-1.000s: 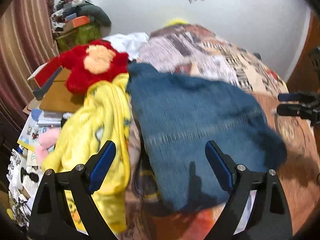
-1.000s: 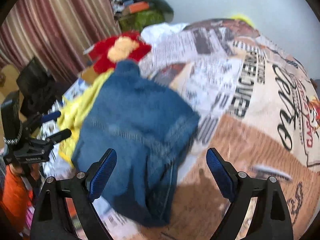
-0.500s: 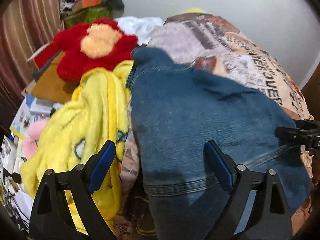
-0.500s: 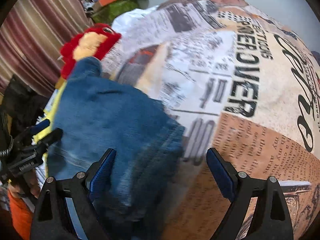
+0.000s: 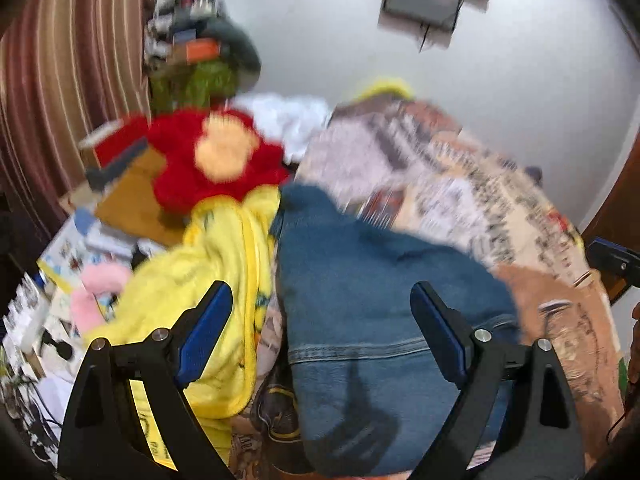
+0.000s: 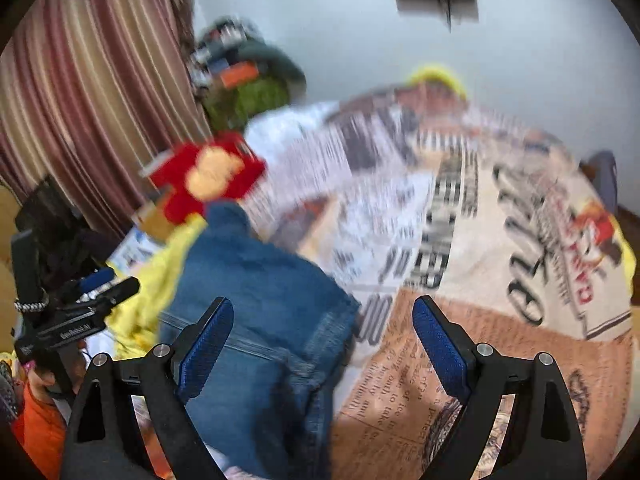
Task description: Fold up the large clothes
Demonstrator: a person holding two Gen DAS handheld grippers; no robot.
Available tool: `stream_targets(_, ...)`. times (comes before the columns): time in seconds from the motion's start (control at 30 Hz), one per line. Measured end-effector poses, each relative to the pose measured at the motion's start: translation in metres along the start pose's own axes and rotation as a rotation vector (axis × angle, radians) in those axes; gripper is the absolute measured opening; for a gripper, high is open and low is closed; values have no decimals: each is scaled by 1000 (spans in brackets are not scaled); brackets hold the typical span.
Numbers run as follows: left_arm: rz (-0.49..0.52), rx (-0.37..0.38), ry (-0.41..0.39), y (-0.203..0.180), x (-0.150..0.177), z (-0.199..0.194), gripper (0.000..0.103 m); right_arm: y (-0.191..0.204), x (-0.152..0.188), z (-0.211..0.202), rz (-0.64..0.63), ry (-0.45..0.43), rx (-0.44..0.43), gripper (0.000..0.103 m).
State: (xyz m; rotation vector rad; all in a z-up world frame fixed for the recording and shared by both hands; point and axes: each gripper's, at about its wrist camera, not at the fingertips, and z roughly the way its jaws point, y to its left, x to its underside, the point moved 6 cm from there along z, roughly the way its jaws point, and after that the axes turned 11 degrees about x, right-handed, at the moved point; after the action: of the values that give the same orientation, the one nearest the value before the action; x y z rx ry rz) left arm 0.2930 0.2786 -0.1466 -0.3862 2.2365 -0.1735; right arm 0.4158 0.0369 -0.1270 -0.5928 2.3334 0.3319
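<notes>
Two grippers, left (image 5: 321,327) and right (image 6: 323,336), hung wide apart and empty above folded jeans (image 5: 384,300) on bed (image 6: 500,320); next likely fresh garment or another fold

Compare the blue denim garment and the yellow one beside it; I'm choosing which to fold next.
The denim garment is blue, stiff-looking with stitched seams, and lies fairly flat. The yellow garment is fuzzy, printed and bunched up. The denim lies mid-bed; the yellow at its edge. Both are unheld.
</notes>
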Motion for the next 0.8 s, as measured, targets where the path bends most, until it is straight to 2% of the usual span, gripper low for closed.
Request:
stream_targets(0.23, 97, 75, -220, -57, -27, -110, 91, 21, -15, -117, 24, -232, -58, 90)
stream_targets(0.43, 167, 100, -366, -97, -19, -191, 91, 42, 1, -205, -11, -399, -76, 90)
stream_targets(0.6, 187, 97, -454, -114, -2, -237, 91, 53, 26, -256, -9, -478, -96, 90)
stream_targets(0.8, 191, 102, -514, -124, 18, -267, 91, 67, 58, -292, 4, -554, -36, 90)
